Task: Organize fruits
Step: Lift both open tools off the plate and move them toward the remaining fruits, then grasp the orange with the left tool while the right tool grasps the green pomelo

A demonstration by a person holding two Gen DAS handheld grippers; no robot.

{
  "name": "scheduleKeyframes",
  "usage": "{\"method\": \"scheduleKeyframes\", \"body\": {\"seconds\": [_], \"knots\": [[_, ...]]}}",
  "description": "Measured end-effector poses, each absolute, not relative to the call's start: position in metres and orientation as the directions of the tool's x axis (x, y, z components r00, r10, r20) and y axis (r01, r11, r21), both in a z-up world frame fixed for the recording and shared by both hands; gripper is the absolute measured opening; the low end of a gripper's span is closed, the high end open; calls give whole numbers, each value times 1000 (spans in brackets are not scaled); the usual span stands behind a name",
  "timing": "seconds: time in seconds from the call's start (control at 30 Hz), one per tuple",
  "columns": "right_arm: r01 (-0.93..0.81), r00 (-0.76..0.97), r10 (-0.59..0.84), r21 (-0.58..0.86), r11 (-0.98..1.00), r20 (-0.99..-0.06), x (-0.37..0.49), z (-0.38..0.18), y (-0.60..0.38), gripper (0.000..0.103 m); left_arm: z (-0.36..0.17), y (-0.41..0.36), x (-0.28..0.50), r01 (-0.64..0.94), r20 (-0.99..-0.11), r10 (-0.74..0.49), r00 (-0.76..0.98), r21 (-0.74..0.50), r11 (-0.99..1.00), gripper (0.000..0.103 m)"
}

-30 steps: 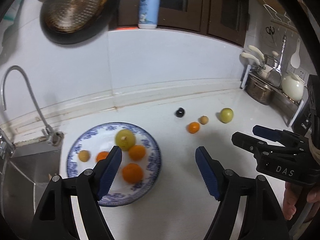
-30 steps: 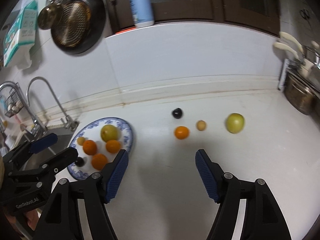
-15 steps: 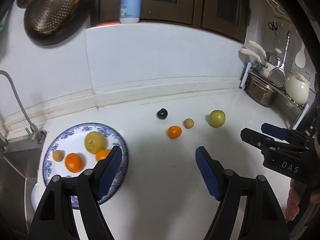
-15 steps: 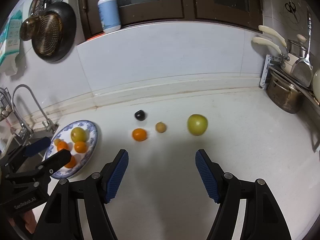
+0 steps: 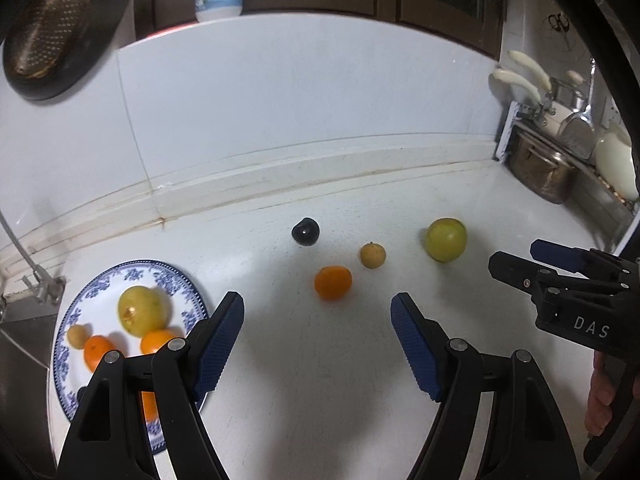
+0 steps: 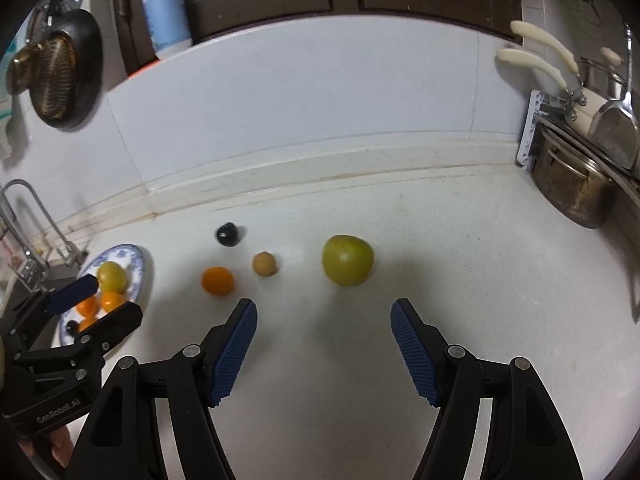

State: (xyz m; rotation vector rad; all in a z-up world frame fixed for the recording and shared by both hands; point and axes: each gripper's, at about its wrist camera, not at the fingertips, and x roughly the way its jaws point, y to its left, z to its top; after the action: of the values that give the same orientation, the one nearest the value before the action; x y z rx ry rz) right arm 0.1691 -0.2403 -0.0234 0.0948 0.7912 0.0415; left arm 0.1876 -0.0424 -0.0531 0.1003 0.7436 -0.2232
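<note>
On the white counter lie a small orange (image 5: 333, 282) (image 6: 217, 280), a small tan fruit (image 5: 373, 255) (image 6: 265, 264), a dark plum (image 5: 305, 231) (image 6: 228, 234) and a green apple (image 5: 446, 239) (image 6: 347, 260). A blue-patterned plate (image 5: 176, 280) (image 6: 142, 264) at the left holds a yellow-green fruit (image 5: 143, 316), several oranges and a small tan fruit. My left gripper (image 5: 317, 344) is open and empty, just short of the small orange. My right gripper (image 6: 324, 344) is open and empty, just short of the green apple.
A sink with a faucet (image 6: 28, 216) lies left of the plate. A steel pot (image 6: 572, 188) and a utensil rack stand at the far right. A pan (image 6: 60, 72) hangs on the wall and a lotion bottle (image 6: 166, 12) stands on the ledge.
Both grippers have swung right, away from the plate, and come closer to the loose fruits. Both stay open and empty.
</note>
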Motion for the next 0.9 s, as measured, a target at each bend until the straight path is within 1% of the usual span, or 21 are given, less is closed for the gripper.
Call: {"method": "scheduleKeyframes", "body": {"seconds": [0.27,0.5,0.67,0.73,0.87,0.9], "knots": [[-1,655,78,103,995,-751,207,-54,-251,70,-78,-55,224,251,-717,-180,673,-7,968,75],[-8,624,97,118,993,-775,231,-73,-254,70,-97,-67,244,248,-757,-155,635,10,969,74],[-6,601,117,142,990,-791,250,-85,-258,70,-106,-70,254,246,-774,-152,615,5,969,68],[-5,593,119,144,990,-796,255,-89,-259,70,-109,-72,258,255,-781,-166,602,-8,967,59],[-10,586,124,145,989,-801,262,-94,-262,70,-114,-77,263,276,-792,-174,586,-7,961,51],[-14,585,127,147,989,-801,263,-94,-263,70,-115,-77,264,277,-794,-176,582,-10,961,47]]}}
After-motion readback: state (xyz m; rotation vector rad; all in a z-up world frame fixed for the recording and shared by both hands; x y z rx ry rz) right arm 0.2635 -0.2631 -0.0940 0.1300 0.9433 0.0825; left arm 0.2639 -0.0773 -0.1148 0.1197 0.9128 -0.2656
